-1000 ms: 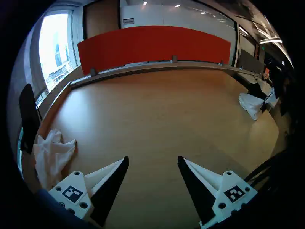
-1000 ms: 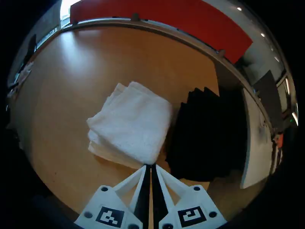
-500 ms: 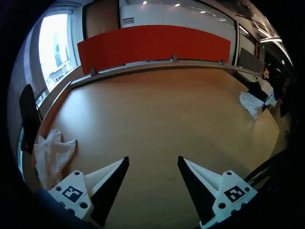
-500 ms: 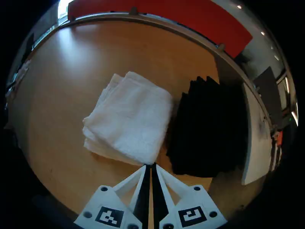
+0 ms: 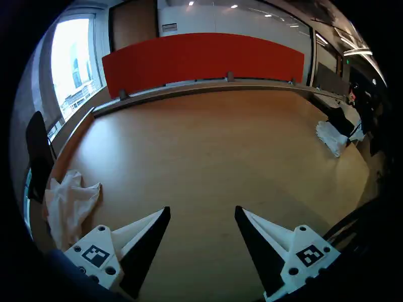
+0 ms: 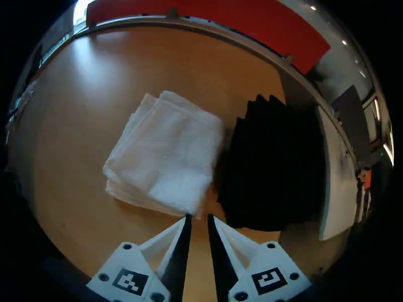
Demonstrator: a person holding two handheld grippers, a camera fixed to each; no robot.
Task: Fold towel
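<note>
My right gripper (image 6: 199, 217), jaws a crack apart and empty, hovers at the near corner of the folded white towel (image 6: 163, 153), which lies just ahead-left on the worktop (image 6: 75, 100) beside a black stack (image 6: 274, 166); my left gripper (image 5: 201, 208) gapes wide, seemingly the farther of the two

Window (image 5: 74, 65) glare, dim edges (fisheye warp)

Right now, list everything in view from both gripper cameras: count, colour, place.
folded towel: one, white, on the table just ahead of the right tongs
folded stack: one, black, beside the towel
crumpled cloth: one, white, table's left edge in the left gripper view
table: one, light wood
partition: one, red, along the table's far edge
chair: one, black, beyond the crumpled cloth
left tongs: white and black, wide open over bare table
right tongs: white and black, slightly open, empty
</note>
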